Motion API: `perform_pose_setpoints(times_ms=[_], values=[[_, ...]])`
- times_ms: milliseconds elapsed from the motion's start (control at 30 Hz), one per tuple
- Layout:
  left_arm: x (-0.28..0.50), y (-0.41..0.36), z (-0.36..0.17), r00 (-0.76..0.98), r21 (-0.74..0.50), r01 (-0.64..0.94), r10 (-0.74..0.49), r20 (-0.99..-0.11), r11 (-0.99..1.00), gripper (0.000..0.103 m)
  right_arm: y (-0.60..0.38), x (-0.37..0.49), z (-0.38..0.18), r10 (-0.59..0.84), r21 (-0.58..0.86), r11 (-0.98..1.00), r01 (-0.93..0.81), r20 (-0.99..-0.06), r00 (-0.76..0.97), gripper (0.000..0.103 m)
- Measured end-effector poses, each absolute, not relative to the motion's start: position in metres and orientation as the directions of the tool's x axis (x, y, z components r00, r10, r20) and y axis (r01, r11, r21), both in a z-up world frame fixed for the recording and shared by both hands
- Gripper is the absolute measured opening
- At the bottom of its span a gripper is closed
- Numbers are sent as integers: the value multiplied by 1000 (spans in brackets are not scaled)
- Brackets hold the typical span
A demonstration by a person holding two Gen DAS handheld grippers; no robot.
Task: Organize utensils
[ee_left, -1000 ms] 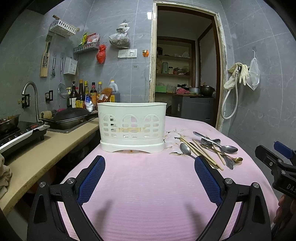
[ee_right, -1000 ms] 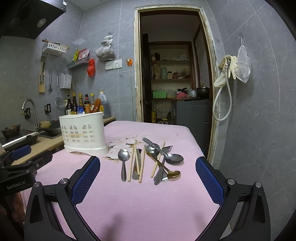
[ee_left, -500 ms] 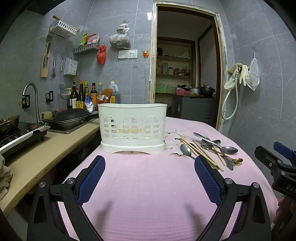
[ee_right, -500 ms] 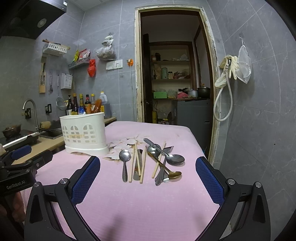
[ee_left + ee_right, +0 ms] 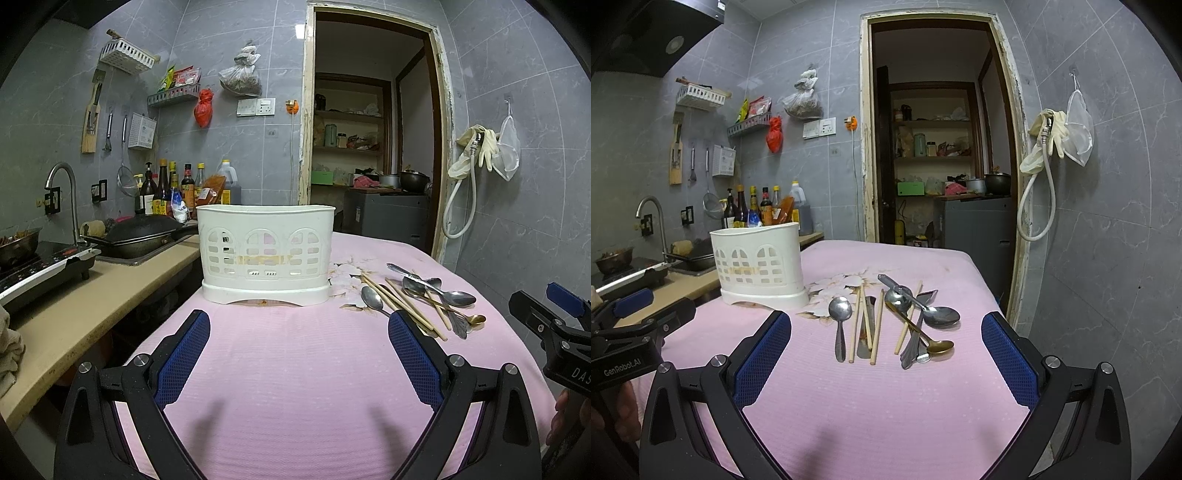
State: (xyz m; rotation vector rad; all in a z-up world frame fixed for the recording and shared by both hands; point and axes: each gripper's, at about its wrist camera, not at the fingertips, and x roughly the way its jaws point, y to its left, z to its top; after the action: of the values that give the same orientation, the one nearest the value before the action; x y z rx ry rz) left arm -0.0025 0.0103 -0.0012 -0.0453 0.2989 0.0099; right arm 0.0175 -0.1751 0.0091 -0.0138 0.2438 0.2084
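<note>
On a pink tablecloth (image 5: 886, 398), the utensil pile (image 5: 894, 317) lies at the white caddy's (image 5: 759, 267) three o'clock, long axes running near to far: four wooden chopsticks (image 5: 877, 326), at least four spoons (image 5: 839, 321); other pieces overlap, uncounted. Left gripper (image 5: 297, 354) and right gripper (image 5: 886, 360) gape wide, empty; nothing blocks the pile.

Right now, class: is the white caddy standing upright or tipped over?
Upright. The caddy sits flat on its base on the pink cloth, rim level and opening upward. Whether anything is inside cannot be told.
</note>
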Motion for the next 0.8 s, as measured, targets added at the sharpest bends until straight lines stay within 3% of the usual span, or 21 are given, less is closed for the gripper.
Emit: perform_pose_setpoints(times_ms=[800], values=[[6,11,6,955,-32,-14,4,-297,999,95,-177,18,11,201,2,978,-206,-235,951,103]])
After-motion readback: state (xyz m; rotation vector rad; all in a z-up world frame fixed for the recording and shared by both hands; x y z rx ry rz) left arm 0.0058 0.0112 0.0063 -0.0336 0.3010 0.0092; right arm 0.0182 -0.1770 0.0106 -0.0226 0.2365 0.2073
